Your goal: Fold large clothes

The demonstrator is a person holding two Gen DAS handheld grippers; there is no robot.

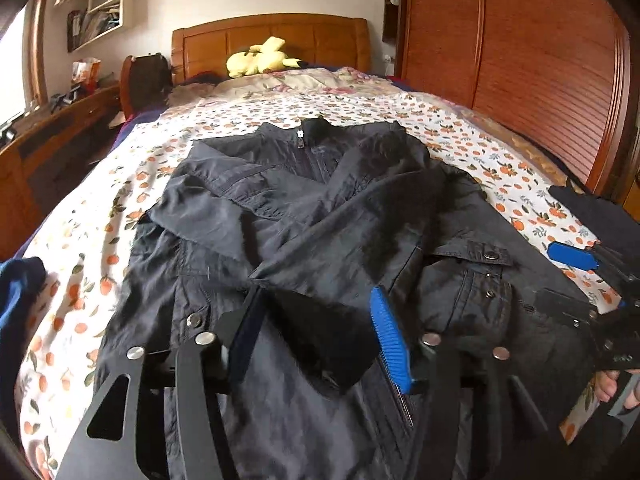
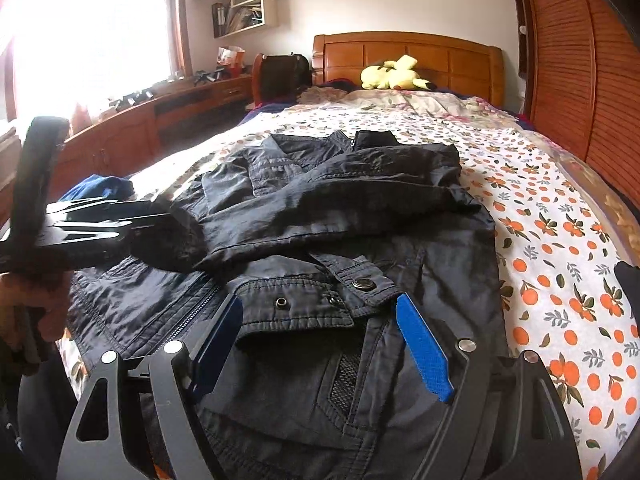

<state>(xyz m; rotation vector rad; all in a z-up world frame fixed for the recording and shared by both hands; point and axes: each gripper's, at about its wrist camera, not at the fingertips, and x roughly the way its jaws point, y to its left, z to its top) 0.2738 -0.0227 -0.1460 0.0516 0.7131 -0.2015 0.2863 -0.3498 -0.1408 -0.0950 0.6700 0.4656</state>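
Observation:
A dark jacket (image 1: 304, 208) lies front up on the bed, collar toward the headboard, both sleeves crossed over its chest. My left gripper (image 1: 316, 292) hovers over the lower left front. Its jaws stand apart with a dark sleeve cuff (image 1: 320, 332) lying loose between them. My right gripper (image 2: 320, 302) is open above the jacket's (image 2: 340, 208) snap pocket flap (image 2: 360, 284) at the lower right, and its pads do not press the cloth. Each gripper shows in the other's view: the right gripper's blue pad (image 1: 572, 256) at the right edge, the left gripper (image 2: 100, 220) at the left edge.
The bed has an orange-print sheet (image 2: 560, 240). A yellow plush toy (image 1: 260, 58) lies by the wooden headboard (image 1: 272, 40). A blue garment (image 2: 96, 188) sits at the bed's left edge. A wooden wardrobe (image 1: 520, 60) stands on the right, a desk (image 2: 180, 100) under the window on the left.

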